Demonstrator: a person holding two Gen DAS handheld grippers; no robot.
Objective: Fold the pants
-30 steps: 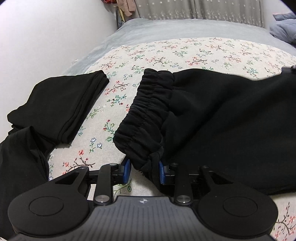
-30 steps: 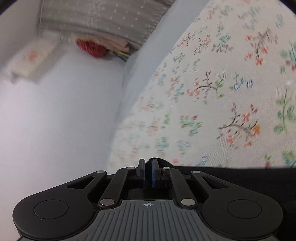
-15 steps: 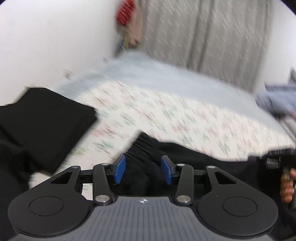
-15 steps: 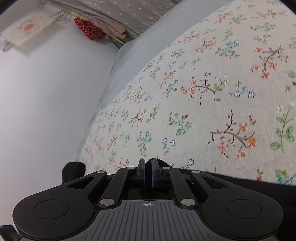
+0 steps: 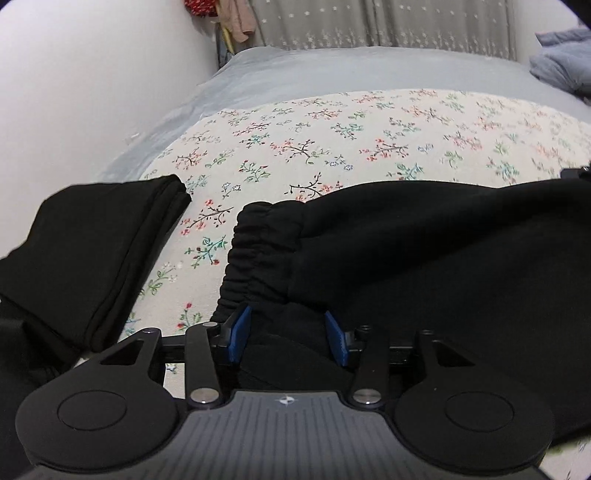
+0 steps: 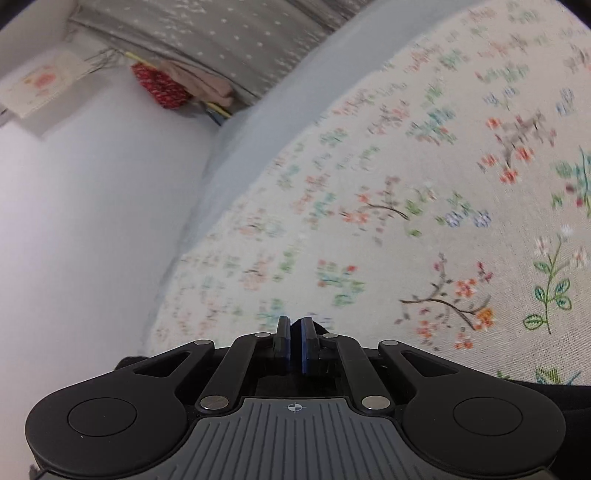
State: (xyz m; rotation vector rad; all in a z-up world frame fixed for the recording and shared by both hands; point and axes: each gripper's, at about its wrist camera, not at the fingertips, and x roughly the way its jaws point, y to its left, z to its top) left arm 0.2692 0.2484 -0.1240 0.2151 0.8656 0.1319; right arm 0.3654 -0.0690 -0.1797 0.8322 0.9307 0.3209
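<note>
Black pants lie across the floral bedspread, their gathered elastic waistband toward the left. My left gripper is at the waistband's near corner with its blue pads wide apart and black fabric lying between them. My right gripper has its pads nearly together with a thin edge of the black pants pinched between them; the fabric trails off to the lower right. The right gripper's tip shows at the right edge of the left wrist view.
A folded black garment lies on the bed to the left of the pants. A white wall borders the bed on the left. Grey curtains hang at the far end. A blue bundle sits at the far right.
My left gripper's pads have spread wider around the waistband corner, and it lifted and came back down. My right gripper stayed closed on the pants edge while shifting over the bedspread.
</note>
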